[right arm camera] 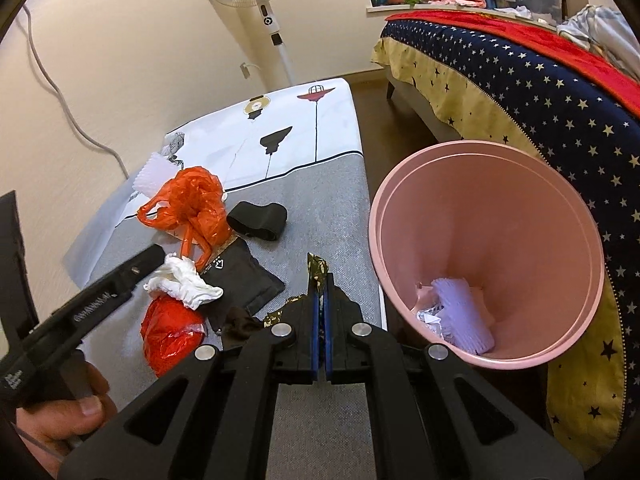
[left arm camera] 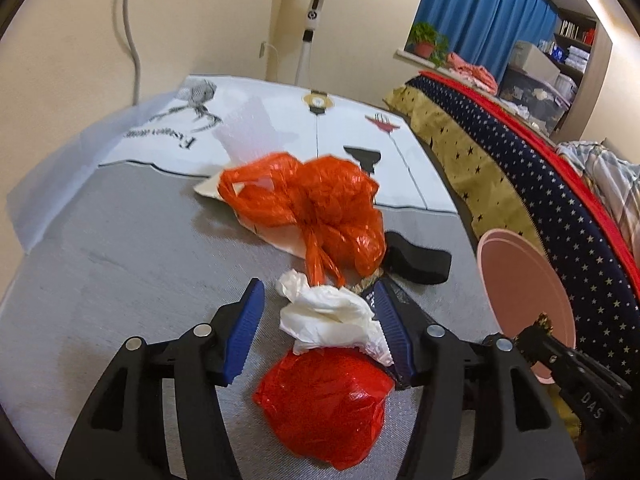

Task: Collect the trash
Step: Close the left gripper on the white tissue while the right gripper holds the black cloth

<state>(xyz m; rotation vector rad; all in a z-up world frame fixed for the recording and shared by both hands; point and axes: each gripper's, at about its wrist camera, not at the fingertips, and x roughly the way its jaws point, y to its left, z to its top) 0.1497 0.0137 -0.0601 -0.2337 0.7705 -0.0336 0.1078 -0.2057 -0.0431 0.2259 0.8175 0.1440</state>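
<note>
Right wrist: wrapper (right arm camera: 316, 270) beside bin (right arm camera: 472, 184)

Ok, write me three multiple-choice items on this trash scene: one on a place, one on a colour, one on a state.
1. Where does the crumpled white tissue lie?
A. Between the open jaws of the left gripper
B. Inside the bin
C. On the bed

2. What colour is the round plastic bin?
A. Blue
B. Pink
C. Green

3. How is the right gripper?
A. Wide open, holding nothing
B. Out of view
C. Shut on a dark gold-patterned wrapper

Answers: 1 A, the tissue sits on the grey table cover between the blue jaws in the left wrist view. 2 B, its rim and wall are pink in both views. 3 C, the jaws are pressed together with the wrapper sticking out at their tips.
</note>
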